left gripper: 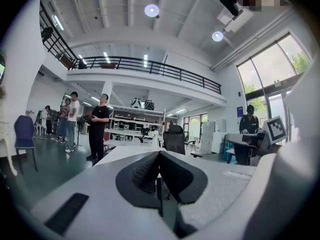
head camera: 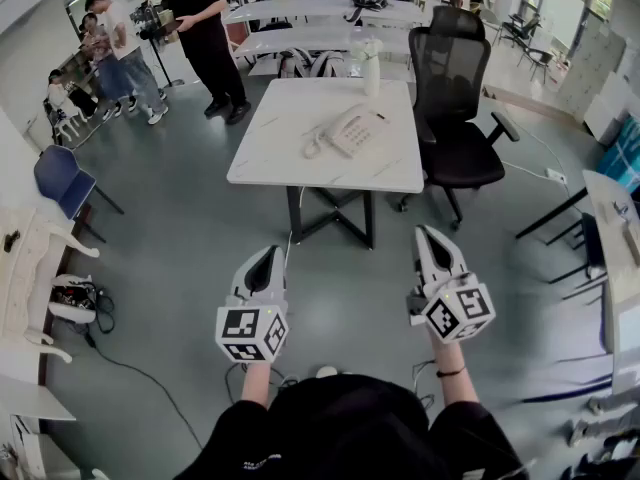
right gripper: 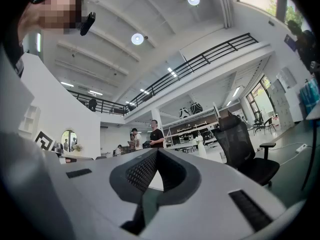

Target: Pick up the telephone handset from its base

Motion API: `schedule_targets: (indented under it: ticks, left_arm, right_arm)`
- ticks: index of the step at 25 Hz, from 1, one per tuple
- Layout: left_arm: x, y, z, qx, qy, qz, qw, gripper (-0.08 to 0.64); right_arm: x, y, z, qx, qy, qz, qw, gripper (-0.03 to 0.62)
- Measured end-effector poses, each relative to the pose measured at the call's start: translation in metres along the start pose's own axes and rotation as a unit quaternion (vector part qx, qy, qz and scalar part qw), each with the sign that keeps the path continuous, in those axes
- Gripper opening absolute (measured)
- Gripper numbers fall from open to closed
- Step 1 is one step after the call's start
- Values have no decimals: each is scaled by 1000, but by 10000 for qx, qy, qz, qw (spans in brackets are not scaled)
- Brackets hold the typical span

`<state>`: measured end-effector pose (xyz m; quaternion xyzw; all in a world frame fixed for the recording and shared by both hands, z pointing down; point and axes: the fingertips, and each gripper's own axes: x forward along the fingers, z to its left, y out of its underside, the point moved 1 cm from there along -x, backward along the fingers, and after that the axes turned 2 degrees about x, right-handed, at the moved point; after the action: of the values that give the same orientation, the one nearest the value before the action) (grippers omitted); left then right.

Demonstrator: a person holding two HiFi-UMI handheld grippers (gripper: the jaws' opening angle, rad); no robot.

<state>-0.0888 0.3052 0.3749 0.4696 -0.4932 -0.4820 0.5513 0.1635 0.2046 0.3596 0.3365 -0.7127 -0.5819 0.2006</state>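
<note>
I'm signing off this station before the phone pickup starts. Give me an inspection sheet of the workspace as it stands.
Surface: white table, mostly bare, ahead of the person.
Job's things: telephone on the table, handset resting on its base.
Clutter: white bottle near the table's far edge.
Grippers: left gripper and right gripper both shut and empty, held short of the table.
Cables: floor cables at the left; a cord on the floor right of the office chair.
Surroundings: black office chair beside the table, blue chair at the left, people standing beyond.
</note>
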Motion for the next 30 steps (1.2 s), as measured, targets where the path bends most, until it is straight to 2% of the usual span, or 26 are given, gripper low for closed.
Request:
schedule_targets:
  ticks: [22,30]
  left_arm:
    - [-23,6,-38,59,-96,112,9999,0]
    - [-25,16,-34,0,-206,222,9995,0]
  right_arm:
    - [-36,7,-13,190,74,67,9998,-9]
    - [-35,18,-13,340,100,80,9993,-9]
